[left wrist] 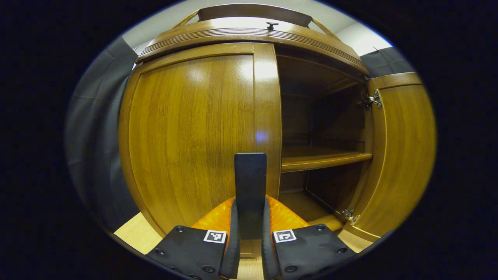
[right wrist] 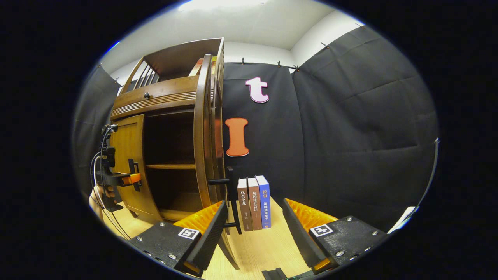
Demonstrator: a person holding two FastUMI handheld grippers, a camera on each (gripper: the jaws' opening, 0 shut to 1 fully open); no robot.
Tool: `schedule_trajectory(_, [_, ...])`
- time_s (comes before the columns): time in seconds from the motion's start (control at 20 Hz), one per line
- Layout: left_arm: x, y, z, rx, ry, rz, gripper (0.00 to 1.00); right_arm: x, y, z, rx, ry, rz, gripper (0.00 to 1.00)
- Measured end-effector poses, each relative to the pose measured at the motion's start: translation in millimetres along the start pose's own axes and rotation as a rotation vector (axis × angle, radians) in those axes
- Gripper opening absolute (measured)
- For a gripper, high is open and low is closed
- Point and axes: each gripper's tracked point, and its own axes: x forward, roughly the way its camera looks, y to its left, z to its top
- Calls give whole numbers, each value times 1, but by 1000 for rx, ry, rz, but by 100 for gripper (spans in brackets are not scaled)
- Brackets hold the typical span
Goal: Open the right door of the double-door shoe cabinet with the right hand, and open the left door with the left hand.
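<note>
On the pale wooden surface (right wrist: 268, 243) stands the glossy brown shoe cabinet (left wrist: 249, 37): right door (left wrist: 400, 155) swung wide, shelf (left wrist: 323, 157) bare, left door (left wrist: 194, 132) shut. Left gripper (left wrist: 250, 217) pinches its dark handle (left wrist: 250, 175); right gripper (right wrist: 255, 229) hangs spread near three books (right wrist: 254, 202).

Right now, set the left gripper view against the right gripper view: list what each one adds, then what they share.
Left gripper view: the left gripper shut on the left door handle, and two metal hinges on the inner face of the open right door. Right gripper view: the open right gripper, three upright books beside the shoe cabinet, and the right door handle, ungripped. Shared: the closed left door, the open right door, the middle shelf.
</note>
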Motion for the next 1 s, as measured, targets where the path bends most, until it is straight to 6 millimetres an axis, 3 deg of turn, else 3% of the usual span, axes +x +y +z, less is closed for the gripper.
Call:
schedule_trajectory(0.55, [-65, 13, -1, 4, -4, -64, 29, -26, 22, 15, 12, -17, 13, 99])
schedule_trajectory(0.6, [-70, 15, 0, 0, -6, -69, 30, -27, 24, 16, 12, -19, 14, 88])
schedule_trajectory(0.8, [-92, 24, -1, 7, -4, -77, 29, -38, 32, 15, 19, -22, 29, 88])
schedule_trajectory(0.85, [-96, 26, -1, 8, -1, -79, 29, -40, 37, 14, 24, -21, 38, 77])
schedule_trajectory(0.9, [-98, 27, -2, 5, 1, -81, 29, -37, 46, 14, 26, -21, 47, 88])
schedule_trajectory(0.95, [-100, 28, -5, 0, 1, -84, 29, -40, 43, 15, 26, -23, 54, 99])
schedule_trajectory(1.0, [-103, 29, -6, -3, 2, -84, 29, -40, 45, 15, 19, -24, 60, 99])
